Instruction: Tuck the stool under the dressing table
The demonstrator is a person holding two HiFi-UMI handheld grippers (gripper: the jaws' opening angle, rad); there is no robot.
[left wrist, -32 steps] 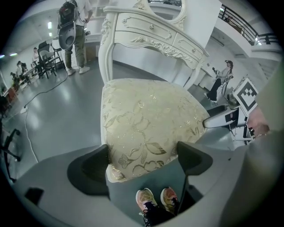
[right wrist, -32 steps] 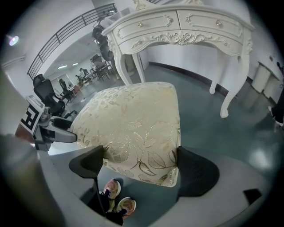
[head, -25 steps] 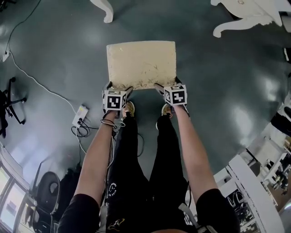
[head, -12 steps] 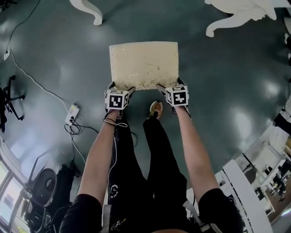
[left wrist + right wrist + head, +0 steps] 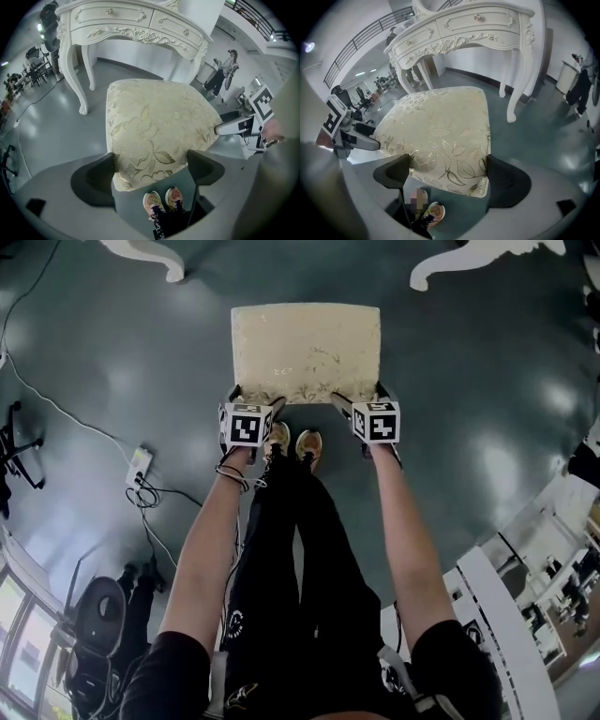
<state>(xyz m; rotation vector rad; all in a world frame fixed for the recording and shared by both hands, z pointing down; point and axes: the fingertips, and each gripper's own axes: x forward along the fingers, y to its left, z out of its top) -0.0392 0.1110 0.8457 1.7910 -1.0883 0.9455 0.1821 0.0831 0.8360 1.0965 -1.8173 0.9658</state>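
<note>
Grey floor (image 5: 487, 427) fills most of the head view, and the white dressing table (image 5: 140, 28) stands just ahead, its two carved front legs showing at the top edge of that view. Since a second ago the stool (image 5: 306, 351) has travelled forward with the person's steps, so its far edge now lies nearer the line between those legs, though the whole seat is still short of the opening. The left gripper (image 5: 255, 401) and the right gripper (image 5: 360, 397) each hold a near corner of the cream cushion, their fingers (image 5: 96, 176) set wide yet pressing the padding from both sides. Both shoes (image 5: 309, 444) stand together just behind the seat. The approach looks roughly centred on the gap, and I judge that more forward travel remains.
</note>
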